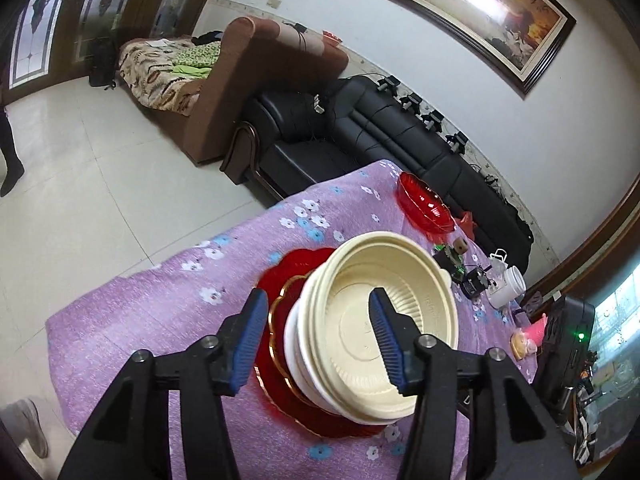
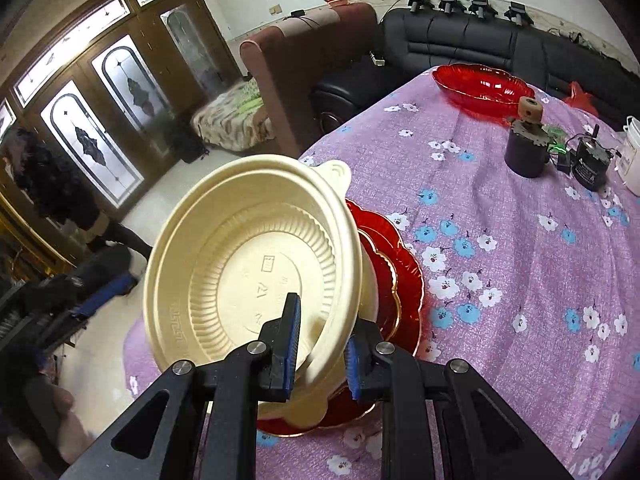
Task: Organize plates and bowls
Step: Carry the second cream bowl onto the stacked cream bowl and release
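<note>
Right gripper [image 2: 320, 350] pinches my light, flexible cream plastic bowl [image 2: 256, 264] by its thin six o'clock rim, left gripper [image 1: 320, 340] released.

The bowl stack [image 1: 372, 320] sits on plates [image 1: 296, 280] on the table [image 1: 140, 320]; beyond it lies a dish [image 1: 426, 204], the sofa [image 1: 360, 136] behind.

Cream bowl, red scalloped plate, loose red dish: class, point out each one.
Cream bowl [image 2: 256, 256]: right wrist view, inner base.
Red scalloped plate [image 2: 404, 276]: right wrist view, exposed rim.
Loose red dish [image 2: 480, 84]: right wrist view, inside.
</note>
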The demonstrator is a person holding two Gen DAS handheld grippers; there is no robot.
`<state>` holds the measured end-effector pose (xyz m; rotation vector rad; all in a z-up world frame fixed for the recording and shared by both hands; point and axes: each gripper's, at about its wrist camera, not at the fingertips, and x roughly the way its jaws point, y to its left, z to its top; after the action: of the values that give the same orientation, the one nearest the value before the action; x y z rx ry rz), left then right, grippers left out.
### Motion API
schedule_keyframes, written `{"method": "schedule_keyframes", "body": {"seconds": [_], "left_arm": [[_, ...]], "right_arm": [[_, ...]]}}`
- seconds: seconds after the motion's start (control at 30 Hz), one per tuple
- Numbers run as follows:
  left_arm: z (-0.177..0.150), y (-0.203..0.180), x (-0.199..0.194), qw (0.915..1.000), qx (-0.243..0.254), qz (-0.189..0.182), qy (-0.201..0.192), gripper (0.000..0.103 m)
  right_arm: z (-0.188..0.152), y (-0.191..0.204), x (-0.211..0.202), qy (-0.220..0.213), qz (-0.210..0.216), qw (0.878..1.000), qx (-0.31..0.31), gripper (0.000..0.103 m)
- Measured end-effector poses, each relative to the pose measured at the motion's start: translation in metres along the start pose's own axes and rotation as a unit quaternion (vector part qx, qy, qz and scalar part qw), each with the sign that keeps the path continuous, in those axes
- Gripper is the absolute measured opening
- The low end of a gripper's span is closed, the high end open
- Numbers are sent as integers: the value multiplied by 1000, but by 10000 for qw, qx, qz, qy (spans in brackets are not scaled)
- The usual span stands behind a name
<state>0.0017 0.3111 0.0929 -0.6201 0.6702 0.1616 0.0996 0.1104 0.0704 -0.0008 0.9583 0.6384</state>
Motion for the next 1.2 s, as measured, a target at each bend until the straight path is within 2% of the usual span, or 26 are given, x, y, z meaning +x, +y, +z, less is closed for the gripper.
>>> {"method": "schedule_keyframes", "body": {"seconds": [0.07, 0.13, 0.17, 0.2, 0.27, 0.37, 0.5, 0.6, 0.73, 0.9, 1.2], "left_arm": [[0, 3, -1, 10000, -13, -14, -3, 53], [1, 6, 0, 10000, -11, -21, 19, 54], [1, 7, 0, 10000, -19, -32, 31, 54], [1, 8, 0, 10000, -25, -38, 40, 54], [1, 10, -1, 10000, -12, -41, 25, 54], [0, 9, -2, 10000, 22, 7, -32, 55], [-1, 6, -7, 9996, 162, 134, -181, 62], [-4, -3, -13, 9974, 460, 405, -373, 71], [-16, -17, -21, 9899, 939, 838, -649, 82], [-43, -37, -25, 9779, 1557, 1174, -760, 88], [-72, -50, -24, 9724, 1936, 1212, -472, 89]], "right_arm": [[0, 8, -1, -122, -214, 9994, -222, 24], [-2, 20, -1, -270, -614, 9962, -563, 29], [-2, 24, 0, -319, -747, 9943, -688, 41], [-3, 27, 0, -363, -831, 9927, -792, 58], [-6, 32, 0, -468, -978, 9894, -963, 72], [-9, 37, -8, -671, -1059, 9864, -1065, 72], [-8, 39, -26, -1044, -1170, 9822, -1037, 78], [-9, 36, -44, -1305, -1161, 9810, -840, 82], [-20, 29, -69, -1502, -1063, 9817, -493, 87], [-43, 23, -87, -1614, -979, 9819, -144, 90], [-83, 8, -90, -1399, -888, 9854, 381, 91]]}}
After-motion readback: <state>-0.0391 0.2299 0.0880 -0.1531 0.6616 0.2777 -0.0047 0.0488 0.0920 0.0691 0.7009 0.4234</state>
